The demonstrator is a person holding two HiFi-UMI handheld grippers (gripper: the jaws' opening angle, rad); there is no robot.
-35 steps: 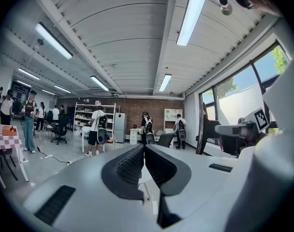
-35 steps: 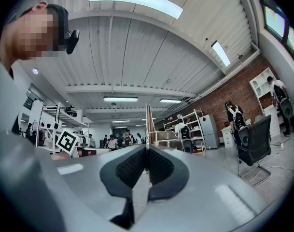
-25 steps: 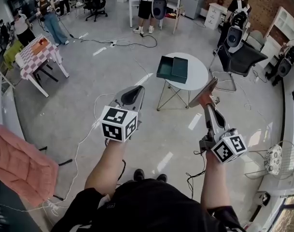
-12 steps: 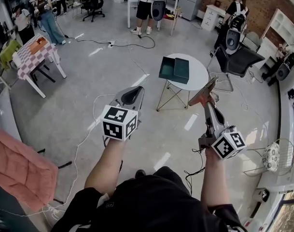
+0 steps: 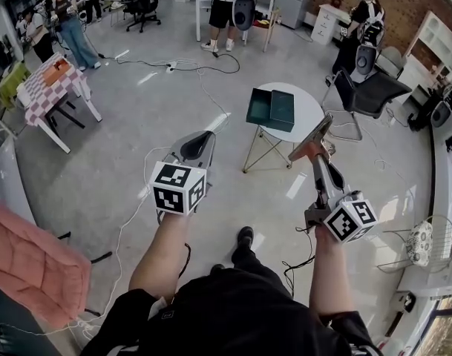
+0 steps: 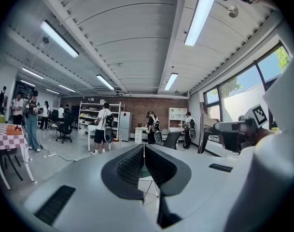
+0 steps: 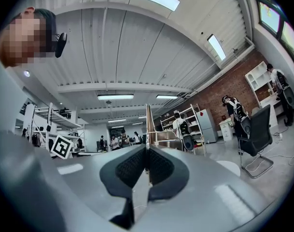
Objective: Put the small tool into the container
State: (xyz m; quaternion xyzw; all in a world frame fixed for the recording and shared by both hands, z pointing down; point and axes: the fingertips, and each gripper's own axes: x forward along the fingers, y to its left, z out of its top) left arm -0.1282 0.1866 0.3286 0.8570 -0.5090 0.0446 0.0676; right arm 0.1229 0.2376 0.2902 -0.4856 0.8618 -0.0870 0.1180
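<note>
A dark green open box (image 5: 269, 107) lies on a small round white table (image 5: 306, 112) ahead of me. My right gripper (image 5: 313, 154) is shut on a thin flat tool (image 5: 319, 134) whose blade points up toward the table's near right edge. In the right gripper view the blade (image 7: 147, 123) stands on edge between the closed pads of the right gripper (image 7: 147, 154). My left gripper (image 5: 202, 136) hangs left of the table, over the floor, shut with nothing in it. In the left gripper view the left gripper (image 6: 144, 153) shows its pads together.
A black office chair (image 5: 372, 90) stands right of the table. A checked table (image 5: 55, 81) and a pink cushion (image 5: 29, 247) are at the left. Cables (image 5: 182, 67) run across the floor. Several people stand at the back of the room.
The person has stepped forward: one shoe now shows further ahead on the floor. Both grippers keep their hold and pose, and the left one sits slightly further left.
</note>
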